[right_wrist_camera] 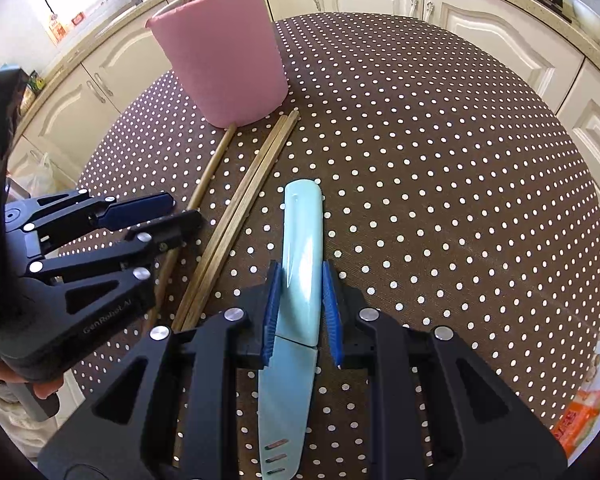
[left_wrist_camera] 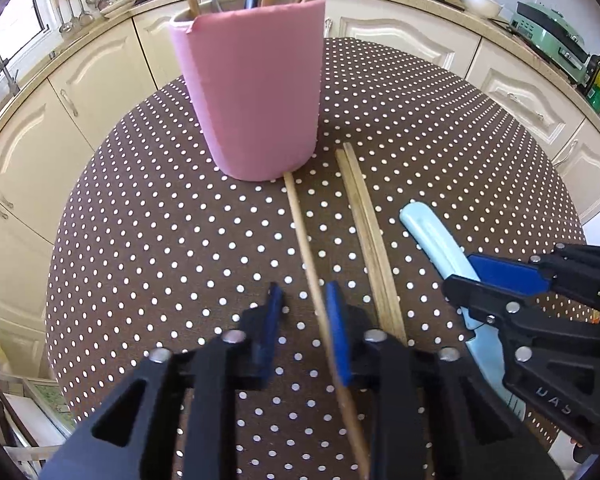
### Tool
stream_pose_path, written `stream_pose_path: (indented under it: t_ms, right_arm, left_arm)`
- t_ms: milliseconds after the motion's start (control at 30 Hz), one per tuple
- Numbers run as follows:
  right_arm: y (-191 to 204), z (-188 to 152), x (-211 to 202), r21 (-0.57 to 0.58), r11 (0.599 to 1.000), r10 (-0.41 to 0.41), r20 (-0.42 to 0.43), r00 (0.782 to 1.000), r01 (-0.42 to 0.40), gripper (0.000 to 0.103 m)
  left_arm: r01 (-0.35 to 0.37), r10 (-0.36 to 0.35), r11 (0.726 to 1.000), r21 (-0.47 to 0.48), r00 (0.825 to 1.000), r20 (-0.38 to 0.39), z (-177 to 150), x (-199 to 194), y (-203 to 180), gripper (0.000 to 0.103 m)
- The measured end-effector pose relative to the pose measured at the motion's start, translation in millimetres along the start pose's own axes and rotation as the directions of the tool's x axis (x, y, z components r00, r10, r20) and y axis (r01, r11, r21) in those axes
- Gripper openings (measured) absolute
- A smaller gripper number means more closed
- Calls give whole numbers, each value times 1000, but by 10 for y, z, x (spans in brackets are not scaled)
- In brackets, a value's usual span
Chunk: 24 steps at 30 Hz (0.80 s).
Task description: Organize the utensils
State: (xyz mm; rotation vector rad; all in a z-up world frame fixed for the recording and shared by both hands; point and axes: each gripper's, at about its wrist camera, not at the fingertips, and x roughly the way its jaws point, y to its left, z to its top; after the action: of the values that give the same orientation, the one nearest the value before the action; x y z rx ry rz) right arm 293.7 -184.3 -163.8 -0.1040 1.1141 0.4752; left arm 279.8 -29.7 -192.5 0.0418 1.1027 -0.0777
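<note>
**2 grippers down among the loose utensils**

On the round table with the brown polka-dot cloth (left_wrist_camera: 140, 216), I hold both grippers low, just in front of the pink utensil holder (left_wrist_camera: 252, 92). That holder stands upright near the far edge and already carries wooden sticks, a metal spoon and a dark-handled tool.

My left gripper (left_wrist_camera: 306, 300) straddles a single wooden chopstick (left_wrist_camera: 300, 232) whose far end touches the holder's base. The stick lies against the blue pad (left_wrist_camera: 336, 328) on the right; the other pad stands apart from it, so the jaws are not clamped and nothing is held. The right-wrist view shows the same gripper from the side, its fingers over that stick.

Just beside it on the right lie 2 more chopsticks (left_wrist_camera: 364, 232), touching each other along their length, their far ends near the holder but apart from it.

My right gripper (right_wrist_camera: 300, 280) is closed on the light-blue knife (right_wrist_camera: 302, 236). Its 2 blue pads (right_wrist_camera: 271, 304) press the handle on both sides close to where it joins the blade. The handle points away toward the holder, the blade back under the gripper, showing 3 small slots.

Cream kitchen cabinets (right_wrist_camera: 480, 20) curve behind the table.
</note>
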Motion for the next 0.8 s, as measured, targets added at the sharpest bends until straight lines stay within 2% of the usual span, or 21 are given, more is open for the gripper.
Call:
stream_pose_path:
  t_ms: [33,133,300,500,633,800]
  right_arm:
    - [36,8,9,-11,1000,-13,-5,1000,13,22]
    - [142,26,41,-40,998,-48,-14,999,48,22]
    - [243,6,69,-75,993,-92,2,996,91,22]
    - [266,-57,55,-75,992,-96,47,994,99,21]
    - [234,-117,39,-66,994,-80,80,994,86,21]
    - [202,-145,-85,-32,998,-40,144,989,45,21]
  left_arm:
    - [8,-8,1000,-5,1000,2,-5,-6,10,9]
    - [32,-32,999,-24,999,15,-36,-23,53,5]
    - [68,-65,996,-50,996,62,-121,-92,131,5]
    - [96,-86,994,-49,980,177,-226,-386,223,5]
    - [113,-98,993,-40,956,277,-323,-644,347,5]
    - [91,-84,996,6,891,447,-455,-1071,445,5]
